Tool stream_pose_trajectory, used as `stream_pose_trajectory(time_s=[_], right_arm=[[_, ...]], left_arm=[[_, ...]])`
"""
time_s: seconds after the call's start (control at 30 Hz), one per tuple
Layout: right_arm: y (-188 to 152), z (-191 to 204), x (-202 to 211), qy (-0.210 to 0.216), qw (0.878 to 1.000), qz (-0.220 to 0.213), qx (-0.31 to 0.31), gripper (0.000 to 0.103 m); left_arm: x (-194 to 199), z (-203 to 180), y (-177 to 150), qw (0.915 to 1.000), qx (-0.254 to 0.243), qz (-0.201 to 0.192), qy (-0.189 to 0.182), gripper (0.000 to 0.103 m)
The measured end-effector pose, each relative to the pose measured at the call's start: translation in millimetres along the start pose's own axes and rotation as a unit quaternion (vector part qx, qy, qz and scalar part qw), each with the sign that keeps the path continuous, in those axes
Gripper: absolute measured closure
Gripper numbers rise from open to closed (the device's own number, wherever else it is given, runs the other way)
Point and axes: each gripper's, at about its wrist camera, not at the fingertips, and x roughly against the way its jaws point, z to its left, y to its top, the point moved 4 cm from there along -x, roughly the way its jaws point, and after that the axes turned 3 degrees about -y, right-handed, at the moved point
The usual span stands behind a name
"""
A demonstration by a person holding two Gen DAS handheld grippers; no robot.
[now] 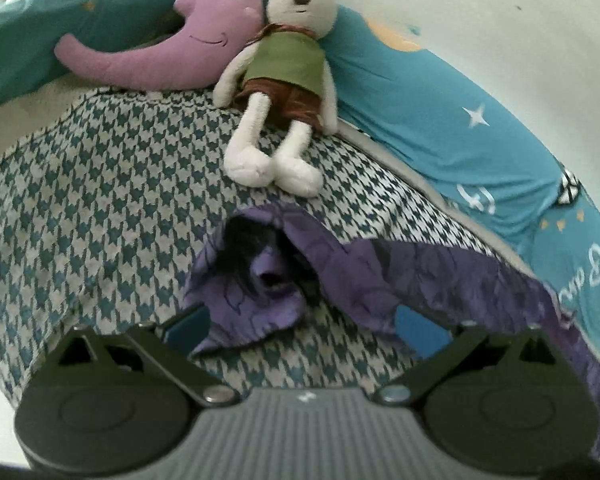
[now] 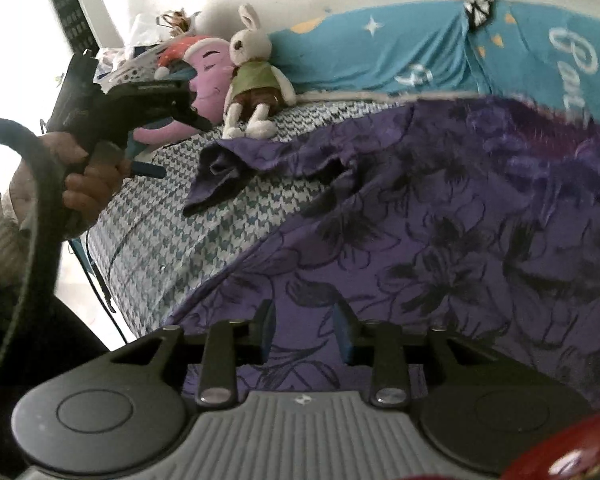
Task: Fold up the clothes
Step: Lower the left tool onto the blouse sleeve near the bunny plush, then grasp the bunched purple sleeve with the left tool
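On the bed [image 1: 80,184], both grippers, left [image 1: 304,320] and right [image 2: 306,332], stand unclenched at a purple garment [image 2: 440,248].

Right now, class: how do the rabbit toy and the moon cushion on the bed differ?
The rabbit toy is white, wears a green top and brown shorts, and sits with legs stretched forward. The moon cushion is pinkish purple, crescent-shaped, unclothed, and looks larger. Both are soft toys with faces, resting side by side against the blue bedding.
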Motion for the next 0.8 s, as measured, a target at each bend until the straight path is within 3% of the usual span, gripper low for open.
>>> stream_pose_trajectory(time_s=[0.2, 0.33, 0.67, 0.77, 0.8], right_arm=[[-3, 0, -9, 0.01, 1.0, 0.009, -0.01, 0.07], [-5, 0, -13, 0.015, 1.0, 0.016, -0.016, 0.07], [-8, 1, -27, 0.022, 0.999, 0.033, -0.022, 0.07], [-8, 2, -30, 0.024, 0.999, 0.037, -0.019, 0.07], [-8, 3, -31, 0.025, 0.999, 0.038, -0.018, 0.07]], left_arm=[[-25, 12, 15, 0.9993, 0.028, 0.015, -0.018, 0.001], [-40, 13, 23, 0.9986, 0.039, 0.021, -0.029, 0.009], [-77, 5, 33, 0.9974, 0.052, 0.035, -0.037, 0.017], [-88, 4, 34, 0.9975, 0.056, 0.036, -0.025, 0.026], [-91, 5, 35, 0.9974, 0.059, 0.036, -0.021, 0.034]])
